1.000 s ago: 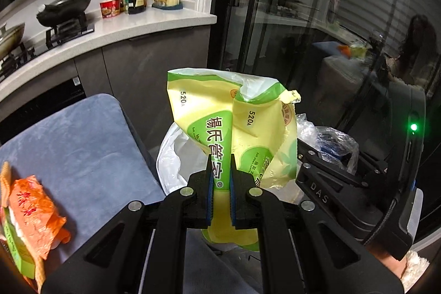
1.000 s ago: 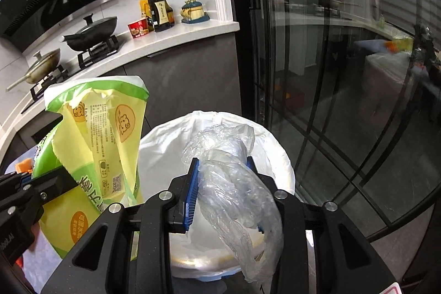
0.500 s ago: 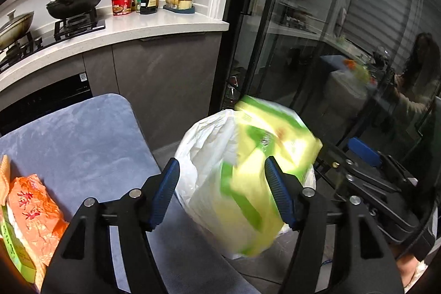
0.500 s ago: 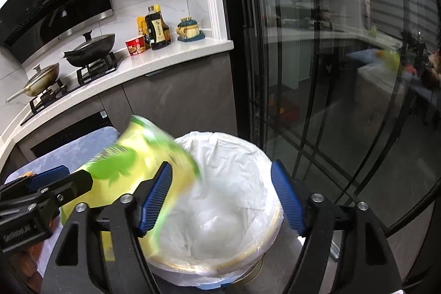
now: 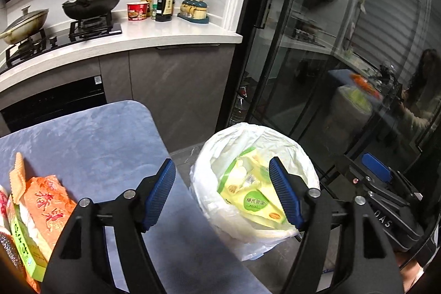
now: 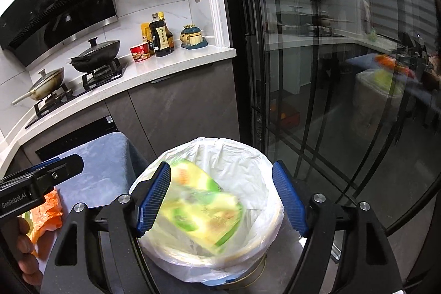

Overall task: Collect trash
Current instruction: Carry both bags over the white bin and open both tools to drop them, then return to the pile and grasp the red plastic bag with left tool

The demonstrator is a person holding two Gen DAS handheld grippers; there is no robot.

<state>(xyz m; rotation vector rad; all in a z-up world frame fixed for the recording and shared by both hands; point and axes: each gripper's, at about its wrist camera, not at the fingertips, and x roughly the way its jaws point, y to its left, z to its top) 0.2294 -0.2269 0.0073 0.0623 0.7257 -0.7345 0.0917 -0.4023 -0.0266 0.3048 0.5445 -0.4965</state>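
Releasing: your left gripper [image 5: 222,194] and right gripper [image 6: 220,201] have just been opening; both stand apart, nothing between the pads.
Yellow-green bag [image 5: 249,194]: lies inside the lined bin [image 5: 201,175].
Orange wrapper [image 5: 48,208]: waits on the blue table [image 5: 91,137].
Handling: probably light, crinkly, slippery; pinch a folded edge.

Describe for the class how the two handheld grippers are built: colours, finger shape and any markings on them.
Both the left gripper and the right gripper have black angular frames with silver bolts and blue ribbed pads. White lettering marks their bodies: "DAS" on the right, "GenRobot.AI" on the left.
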